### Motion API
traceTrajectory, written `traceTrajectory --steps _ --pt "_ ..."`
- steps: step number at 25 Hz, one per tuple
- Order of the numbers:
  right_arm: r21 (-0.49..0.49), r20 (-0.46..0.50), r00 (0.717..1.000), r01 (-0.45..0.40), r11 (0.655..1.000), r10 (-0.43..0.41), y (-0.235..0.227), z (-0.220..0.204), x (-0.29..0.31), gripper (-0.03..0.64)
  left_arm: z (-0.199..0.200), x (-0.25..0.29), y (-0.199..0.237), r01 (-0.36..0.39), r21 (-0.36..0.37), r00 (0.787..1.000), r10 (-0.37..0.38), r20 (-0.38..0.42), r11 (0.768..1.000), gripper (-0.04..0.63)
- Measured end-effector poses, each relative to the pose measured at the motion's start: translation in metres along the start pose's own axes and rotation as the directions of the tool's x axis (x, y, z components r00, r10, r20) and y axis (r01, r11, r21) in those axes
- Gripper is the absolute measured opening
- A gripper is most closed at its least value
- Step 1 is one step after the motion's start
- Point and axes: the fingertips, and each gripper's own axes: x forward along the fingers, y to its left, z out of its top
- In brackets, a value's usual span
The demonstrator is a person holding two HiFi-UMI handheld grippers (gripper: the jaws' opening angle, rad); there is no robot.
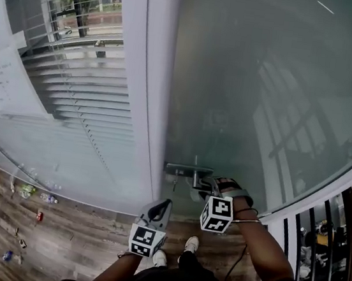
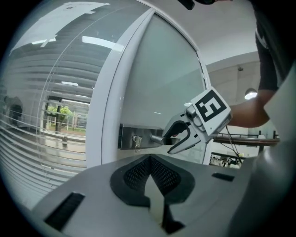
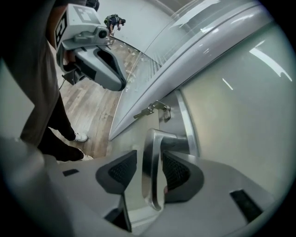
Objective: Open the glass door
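Straddling the lever handle [image 3: 151, 139] at the edge of the glass door [image 1: 267, 84], just beside the white frame [image 1: 147, 88], the right claw [image 3: 149, 159] stands released, pads apart; the left claw [image 2: 151, 162] hangs clenched, empty, nearby.

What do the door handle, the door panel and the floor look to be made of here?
Door handle: metal, probably brushed stainless steel, by its satin grey sheen and soft highlights.
Door panel: frosted glass, likely; milky grey-green, with blurred shapes showing through.
Floor: wood or wood-look planks, with grain and board seams; which one I cannot tell.
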Motion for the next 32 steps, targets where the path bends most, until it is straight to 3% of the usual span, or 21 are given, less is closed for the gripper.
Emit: traceTrajectory --steps 9,11,14,16,25,29,32 --pt "-0.021 -0.022 0.991 -0.136 0.991 0.135 0.014 -0.007 0.029 0.175 -0.002 0.016 0.005 -0.008 -0.005 1.0 0.008 0.0 1.0 0.003" --pt "-0.014 -0.008 0.989 -0.148 0.989 0.148 0.015 -0.005 0.034 0.145 -0.004 0.02 0.008 -0.009 -0.012 1.0 0.009 -0.005 1.0 0.003" --pt "-0.004 0.034 0.99 -0.139 0.99 0.139 0.016 -0.002 0.041 0.046 -0.011 0.025 0.008 -0.008 -0.007 1.0 0.008 -0.014 1.0 0.003" --pt "0.023 0.068 0.99 -0.129 0.991 0.127 0.01 0.002 0.041 0.016 -0.012 0.028 0.009 -0.006 -0.004 1.0 0.006 -0.019 1.0 0.003" --pt "0.052 0.17 0.973 -0.165 0.985 0.154 0.008 0.009 0.037 0.015 -0.019 0.038 0.004 0.008 0.001 0.999 -0.008 -0.036 1.0 0.003" --pt "0.081 0.226 0.966 -0.143 0.986 0.122 0.013 0.011 0.045 0.015 -0.031 0.04 0.005 0.009 0.01 0.999 -0.009 -0.039 1.0 0.003" --pt "0.139 0.323 0.943 -0.132 0.981 0.081 0.009 0.017 0.045 0.015 -0.03 0.04 0.005 0.006 0.015 0.999 -0.006 -0.04 1.0 0.003"
